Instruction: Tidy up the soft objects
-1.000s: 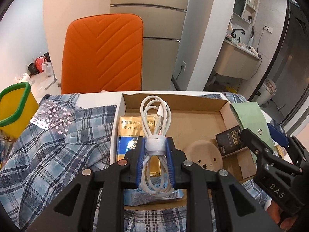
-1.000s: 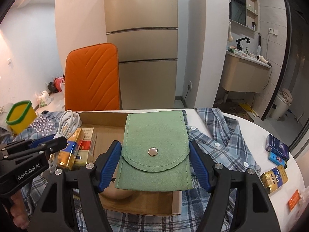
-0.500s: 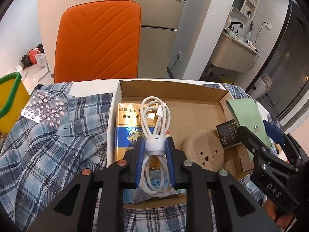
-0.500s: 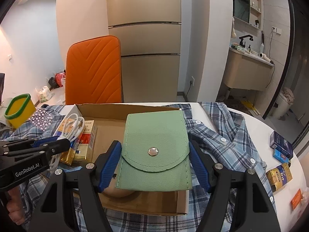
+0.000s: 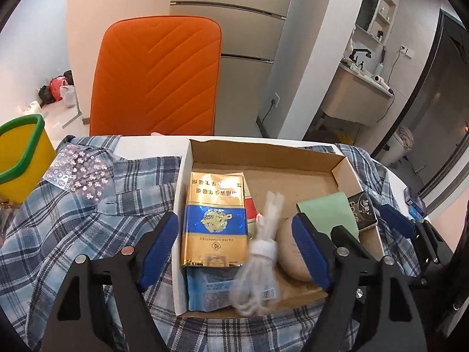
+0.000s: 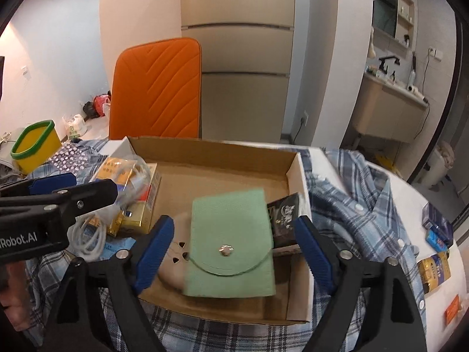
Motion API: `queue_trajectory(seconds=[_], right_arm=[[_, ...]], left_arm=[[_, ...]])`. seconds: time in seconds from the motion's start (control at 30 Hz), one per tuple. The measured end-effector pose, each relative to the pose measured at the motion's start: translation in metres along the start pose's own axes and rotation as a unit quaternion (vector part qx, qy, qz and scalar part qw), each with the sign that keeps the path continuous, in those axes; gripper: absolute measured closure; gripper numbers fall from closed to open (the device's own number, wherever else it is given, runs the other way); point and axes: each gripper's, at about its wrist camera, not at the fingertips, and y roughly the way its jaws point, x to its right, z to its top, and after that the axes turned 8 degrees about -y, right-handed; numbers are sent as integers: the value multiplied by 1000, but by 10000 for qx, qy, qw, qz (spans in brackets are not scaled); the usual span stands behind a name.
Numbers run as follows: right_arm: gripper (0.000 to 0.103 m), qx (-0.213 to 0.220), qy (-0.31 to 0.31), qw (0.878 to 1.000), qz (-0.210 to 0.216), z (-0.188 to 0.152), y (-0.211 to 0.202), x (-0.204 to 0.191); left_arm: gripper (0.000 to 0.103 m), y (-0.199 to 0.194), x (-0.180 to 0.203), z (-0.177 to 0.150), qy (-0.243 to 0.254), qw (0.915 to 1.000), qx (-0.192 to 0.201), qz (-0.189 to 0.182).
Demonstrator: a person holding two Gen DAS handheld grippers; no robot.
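The left tongs (image 5: 237, 243) are spreading apart, one blurred white cable bundle (image 5: 262, 252) lying loose between them toward three o'clock, touching neither pad. The right tongs (image 6: 234, 252) are also spreading, one green pouch (image 6: 231, 240) lying free between them inside the single cardboard box (image 6: 211, 149).
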Motion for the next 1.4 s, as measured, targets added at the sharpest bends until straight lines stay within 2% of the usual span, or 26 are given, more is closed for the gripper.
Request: queue_trajectory(seconds=[0.17,0.43,0.5,0.6,0.67,0.77,0.8,0.83,0.97,1.23,1.4], right_arm=[[17,38,110,9999,-77,2,-4,6],[17,371,462,9982,-90,10,-30,27],[17,500,533,9972,-141,14,-41,33],[17,845,535,9948,-210,18,-60,38],[16,1175,455,9917,-251,20,-76,39],[6,1638,417,9843,-503,21,-98,42],[0,1778,432,9817,-531,20,-104,44],[0,2055,469,9761,-538,19,-115,46],[0,2484,545,9645,-707,17,-142,50],[0,2926,467,9517,-802,20,-188,47],[0,3110,364,9452,-927,18,-218,42]], left_arm=[[24,-6,2,3,-18,9999,111,11],[22,-25,7,6,61,9991,431,7],[16,-34,7,6,63,9981,614,-74],[0,-55,8,5,-56,9920,1214,-355],[1,-70,9,5,-72,9860,1623,-386],[0,-88,13,5,51,9783,2020,-449],[0,-94,13,5,75,9759,2133,-459],[0,-99,14,5,91,9733,2245,-463],[1,-116,15,7,169,9684,2430,-541],[1,-153,26,-1,392,9543,2914,-535],[1,-174,35,-12,489,9500,3024,-612]])
